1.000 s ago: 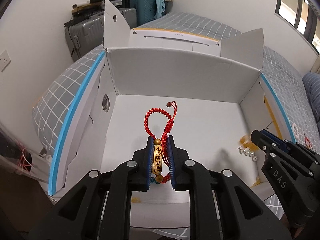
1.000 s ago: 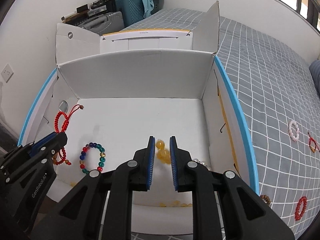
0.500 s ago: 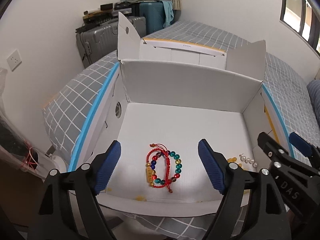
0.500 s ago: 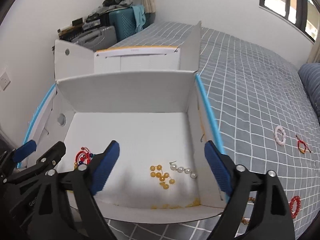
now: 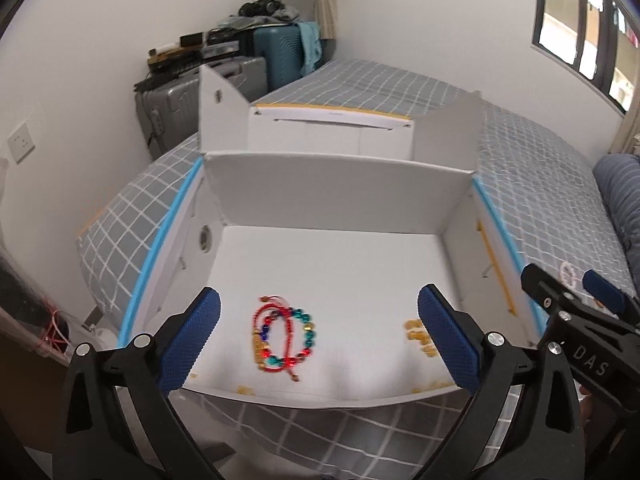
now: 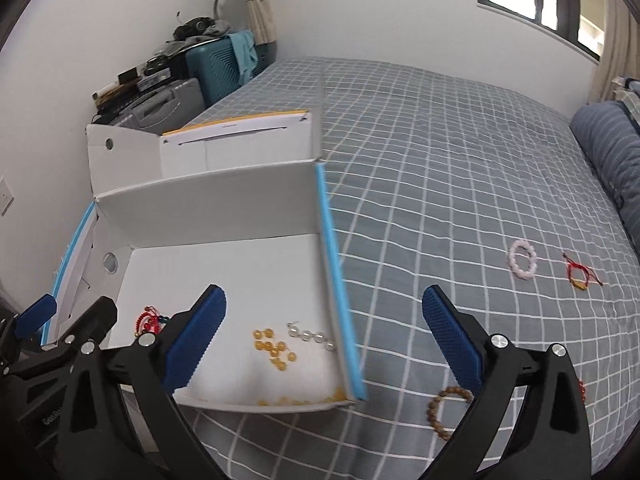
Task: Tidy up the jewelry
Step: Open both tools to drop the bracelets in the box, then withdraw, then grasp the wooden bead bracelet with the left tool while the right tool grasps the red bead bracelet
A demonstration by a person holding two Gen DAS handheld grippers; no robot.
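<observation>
A white cardboard box (image 5: 336,196) lies open on the bed. Inside it a red cord bracelet with a gold charm (image 5: 266,330) lies over a multicoloured bead bracelet (image 5: 308,336), with amber beads (image 6: 274,348) and a short pearl strand (image 6: 310,335) near the right wall. My left gripper (image 5: 318,336) is open and empty above the box's near edge. My right gripper (image 6: 322,334) is open and empty over the box's right wall (image 6: 338,292). On the bedspread lie a brown bead bracelet (image 6: 442,410), a pale pink bead bracelet (image 6: 523,259) and a red cord bracelet (image 6: 580,276).
The bed has a grey checked cover (image 6: 440,152) and a blue striped pillow (image 6: 608,140) at the right. Suitcases (image 5: 200,92) stand against the wall behind the box. The right gripper's body (image 5: 580,336) shows at the right of the left wrist view.
The left gripper opened and dropped the red cord bracelet onto the bead bracelet in the box. The right gripper opened too. Both pulled back and up; the right swung toward the bedspread.
</observation>
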